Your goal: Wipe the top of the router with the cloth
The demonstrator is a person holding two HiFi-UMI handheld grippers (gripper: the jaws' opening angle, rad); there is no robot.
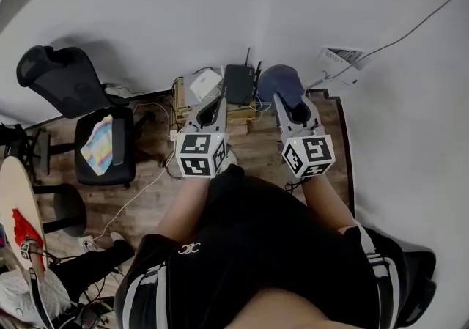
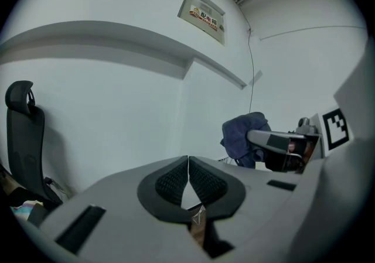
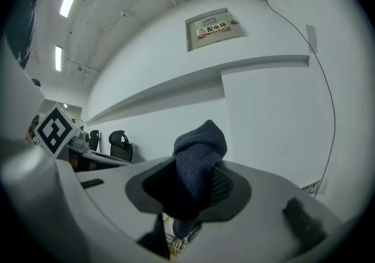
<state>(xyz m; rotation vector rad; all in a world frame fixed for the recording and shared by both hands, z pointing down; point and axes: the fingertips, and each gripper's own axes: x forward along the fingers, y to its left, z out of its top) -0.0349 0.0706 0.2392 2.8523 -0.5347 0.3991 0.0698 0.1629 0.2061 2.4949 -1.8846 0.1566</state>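
Black flat router with upright antennas (image 1: 239, 84): sits on a low stack of boxes against the white wall. Dark blue knitted cloth (image 3: 198, 159): just right of the router, bunched and clamped in right gripper (image 3: 196, 188). Left gripper (image 2: 188, 175): jaws pressed together, nothing between. Black office chair (image 1: 69, 82): well left.
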